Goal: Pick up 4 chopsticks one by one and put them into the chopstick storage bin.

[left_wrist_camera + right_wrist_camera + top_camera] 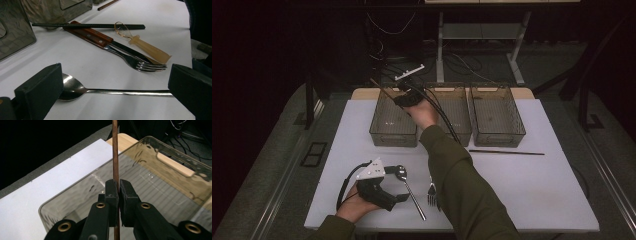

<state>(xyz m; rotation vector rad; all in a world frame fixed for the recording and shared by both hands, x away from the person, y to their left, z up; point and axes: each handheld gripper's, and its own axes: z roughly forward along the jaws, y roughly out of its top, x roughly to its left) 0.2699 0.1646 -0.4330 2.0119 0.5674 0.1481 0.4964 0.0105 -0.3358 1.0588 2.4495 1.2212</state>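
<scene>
Right gripper view has my right tool (118, 185) clamped tight on a thin brown chopstick (115, 152), which stands straight up between the pads and pokes out below them too, right over the open top of a clear smoky bin (175, 165). From the high view that's the left bin (393, 136) of three sitting side by side at the far edge of the white tabletop (537, 185), and the right tool (408, 96) is up over its back right corner with its cable trailing back along my sleeve. A second dark chopstick (506, 152) lies flat on the tabletop just in front of the right bin (497, 116). My left tool (398, 186) is parked low near the front edge, jaws spread wide with nothing gripped; in the left gripper view a spoon (75, 87) lies across between them, and beyond it there's a fork (140, 63), a wood-handled knife (92, 36), a black chopstick (87, 25) and a pale amber-handled utensil (150, 51) all bunched together.
</scene>
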